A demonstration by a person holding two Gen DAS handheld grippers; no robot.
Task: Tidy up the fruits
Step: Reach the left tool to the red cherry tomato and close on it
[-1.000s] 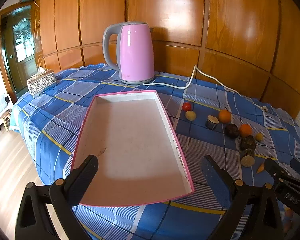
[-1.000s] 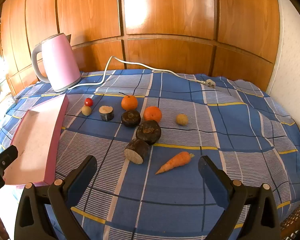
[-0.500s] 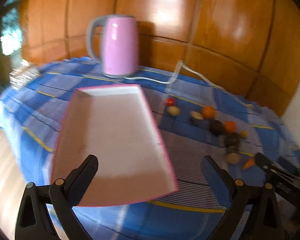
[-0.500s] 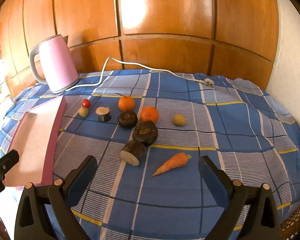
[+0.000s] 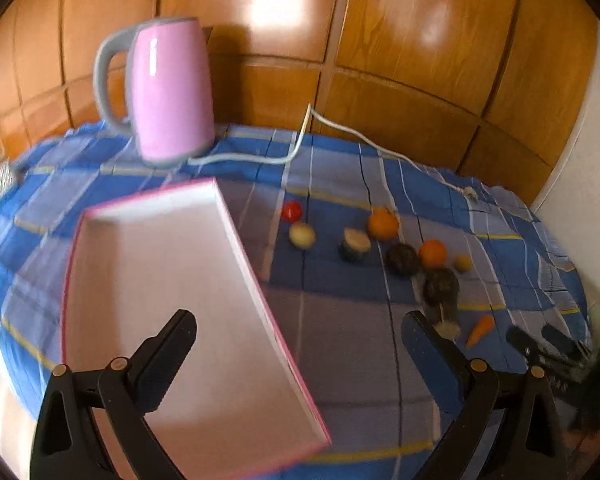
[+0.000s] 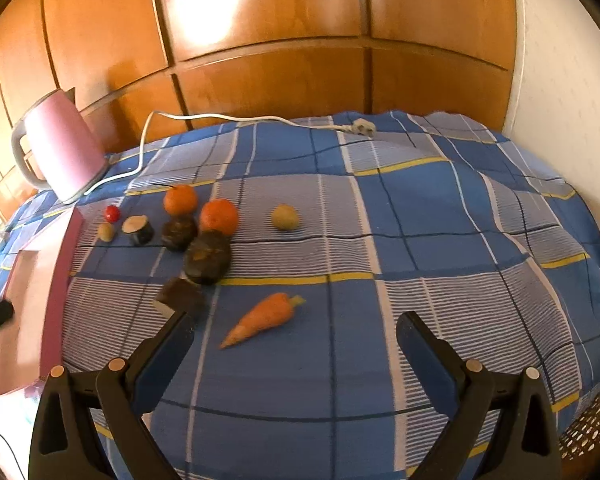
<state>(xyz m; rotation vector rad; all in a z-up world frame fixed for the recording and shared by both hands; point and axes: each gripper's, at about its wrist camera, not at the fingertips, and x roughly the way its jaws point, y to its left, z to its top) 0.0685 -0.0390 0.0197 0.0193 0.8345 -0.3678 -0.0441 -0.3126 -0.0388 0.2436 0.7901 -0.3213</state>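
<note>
Here the right gripper (image 6: 290, 330) is hovering near the carrot (image 6: 262, 318), jaws spread wide and holding nothing — likely stiff, light, tapered — best pinched mid-body.

Bare cloth (image 6: 440, 240) lies open on the right of the table, from the near edge to the far plug (image 6: 363, 127); nothing stands there but a small yellow fruit (image 6: 285, 217). The carrot (image 6: 262, 318) lies alone near the middle, with free cloth on its right and near sides. Left of it the dark pieces (image 6: 206, 255) and oranges (image 6: 218, 216) crowd close, some touching, leaving narrow gaps. The tray (image 5: 160, 304) walls off the left, the kettle (image 5: 168, 92) the far left; its cord (image 6: 220, 118) crosses the far edge.
</note>
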